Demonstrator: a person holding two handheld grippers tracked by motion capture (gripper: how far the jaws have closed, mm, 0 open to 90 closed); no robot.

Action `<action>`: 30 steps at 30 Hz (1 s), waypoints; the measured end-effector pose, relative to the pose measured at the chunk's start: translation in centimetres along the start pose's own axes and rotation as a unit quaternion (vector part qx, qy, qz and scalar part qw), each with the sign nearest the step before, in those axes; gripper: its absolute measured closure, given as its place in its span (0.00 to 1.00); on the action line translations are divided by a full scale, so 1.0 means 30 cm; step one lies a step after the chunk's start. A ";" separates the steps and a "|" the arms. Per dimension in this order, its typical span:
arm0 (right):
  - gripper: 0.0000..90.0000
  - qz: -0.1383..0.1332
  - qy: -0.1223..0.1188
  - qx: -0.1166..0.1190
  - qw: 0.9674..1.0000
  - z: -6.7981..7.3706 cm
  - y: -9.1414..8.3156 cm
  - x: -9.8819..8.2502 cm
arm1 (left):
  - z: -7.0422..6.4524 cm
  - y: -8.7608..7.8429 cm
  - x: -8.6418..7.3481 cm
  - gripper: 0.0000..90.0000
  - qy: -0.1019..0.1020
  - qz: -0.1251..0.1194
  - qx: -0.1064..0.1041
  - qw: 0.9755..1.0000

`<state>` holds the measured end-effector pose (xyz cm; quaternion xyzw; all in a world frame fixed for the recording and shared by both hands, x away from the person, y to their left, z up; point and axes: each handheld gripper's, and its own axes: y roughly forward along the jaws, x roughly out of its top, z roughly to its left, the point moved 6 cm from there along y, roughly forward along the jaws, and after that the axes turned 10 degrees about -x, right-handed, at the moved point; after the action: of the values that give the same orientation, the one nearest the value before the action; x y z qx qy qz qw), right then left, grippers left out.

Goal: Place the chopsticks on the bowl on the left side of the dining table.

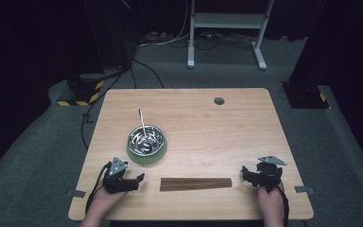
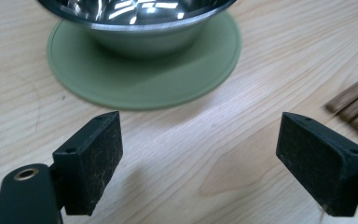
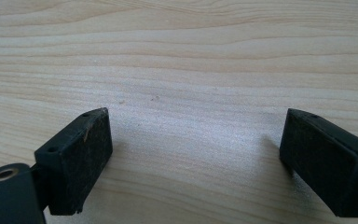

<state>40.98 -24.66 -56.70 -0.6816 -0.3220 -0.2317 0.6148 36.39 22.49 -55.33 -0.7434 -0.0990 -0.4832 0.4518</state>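
A shiny steel bowl (image 1: 146,140) with a metal utensil (image 1: 142,121) leaning in it stands on a round green mat (image 1: 146,156) left of the table's middle. A dark wooden slatted strip (image 1: 196,183) lies flat near the front edge. My left gripper (image 1: 133,180) rests at the front left, open and empty, facing the bowl (image 2: 140,21) and mat (image 2: 144,74); the strip's end (image 2: 356,105) shows at its right. My right gripper (image 1: 253,176) sits at the front right, open, with bare wood between its pads (image 3: 77,163).
The light wooden table (image 1: 217,137) has a round cable hole (image 1: 219,100) near its back edge. Beyond it are grey carpet, cables, a white frame stand (image 1: 227,28) and hazard-striped bases (image 1: 78,92).
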 end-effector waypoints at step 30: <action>0.09 0.000 -0.062 0.067 0.996 0.059 -0.014 -0.001 | -0.095 0.038 0.068 0.33 0.020 -0.012 -0.063 0.998</action>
<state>40.52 -22.91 -56.69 -0.6518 -0.3749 -0.1669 0.6377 36.32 19.05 -53.98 -0.7593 -0.0681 -0.5089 0.3998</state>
